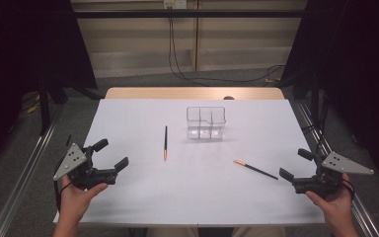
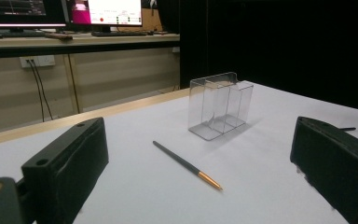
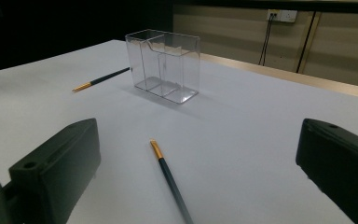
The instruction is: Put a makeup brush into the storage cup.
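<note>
On the table, left half: dark pencil (image 1: 166, 142) with a gold tip, lying flat, well apart from the left edge, long axis running from far edge toward near edge, gold end nearest the person.
On the table, right half: second pencil (image 1: 255, 169), flat, lying on a slant, gold end toward the table's middle, dark end toward the near right corner.
Toward the far edge, near the middle: clear divided holder (image 1: 206, 123), upright, empty as far as can be told, apart from both pencils.
Near left corner: left gripper (image 1: 108, 155), jaws spread wide, nothing between them, aimed toward the first pencil.
Near right corner: right gripper (image 1: 295, 163), jaws likewise released and empty, second pencil's dark end near its tips.
Nearer hand: each pencil closer to its own side's gripper; right pencil closer to its tool than left pencil to its.
Likely grip: across the shaft, not along it.
Surface: white sheet (image 1: 143, 195) over a wooden table (image 1: 128, 93), flat, bare around the things.
Room: dim, dark curtains at both sides, cables on the floor beyond.
</note>
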Demonstrator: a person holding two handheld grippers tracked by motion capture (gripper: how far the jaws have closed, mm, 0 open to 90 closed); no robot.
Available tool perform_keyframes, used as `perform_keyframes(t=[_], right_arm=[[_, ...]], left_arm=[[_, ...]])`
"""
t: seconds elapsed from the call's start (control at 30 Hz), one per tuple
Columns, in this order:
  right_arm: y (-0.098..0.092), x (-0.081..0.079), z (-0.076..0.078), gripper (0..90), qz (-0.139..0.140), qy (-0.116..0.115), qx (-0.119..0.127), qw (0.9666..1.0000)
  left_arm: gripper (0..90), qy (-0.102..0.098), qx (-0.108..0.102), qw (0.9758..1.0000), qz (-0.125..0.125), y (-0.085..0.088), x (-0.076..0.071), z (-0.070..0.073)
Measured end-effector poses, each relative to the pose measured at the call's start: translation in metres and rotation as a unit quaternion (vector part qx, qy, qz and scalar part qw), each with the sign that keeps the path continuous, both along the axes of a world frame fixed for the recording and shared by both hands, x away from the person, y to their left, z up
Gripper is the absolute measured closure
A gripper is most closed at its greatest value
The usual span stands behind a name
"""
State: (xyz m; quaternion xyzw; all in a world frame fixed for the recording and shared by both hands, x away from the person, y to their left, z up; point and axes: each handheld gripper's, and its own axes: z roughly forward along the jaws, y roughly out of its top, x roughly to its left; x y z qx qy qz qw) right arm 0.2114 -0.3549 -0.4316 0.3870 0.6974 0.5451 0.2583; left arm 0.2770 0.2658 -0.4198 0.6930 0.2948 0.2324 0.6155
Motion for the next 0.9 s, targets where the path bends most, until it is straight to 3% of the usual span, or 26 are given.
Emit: perform_keyframes(t=[0.3, 0.5, 0.73, 0.9], right_arm=[[0.003, 0.001, 0.002, 0.0, -0.002, -0.002, -0.002, 1.0], [0.003, 0.001, 0.003, 0.0, -0.003, -0.002, 0.0, 1.0], [0.003, 0.001, 0.003, 0.0, -0.005, -0.002, -0.001, 1.0], [0.003, 0.0, 0.002, 0.0, -0.006, 0.0, -0.002, 1.0]], left_arm=[[4.0, 0.004, -0.007, 1.0, -0.002, -0.002, 0.003, 0.002], [4.0, 0.009, 0.002, 1.0, -0.004, -0.012, 0.008, 0.006], [4.3, 0.014, 0.003, 0.9998, -0.015, -0.027, 0.02, 0.01], [4.3, 0.024, 0.016, 0.9993, -0.025, -0.044, 0.037, 0.011]])
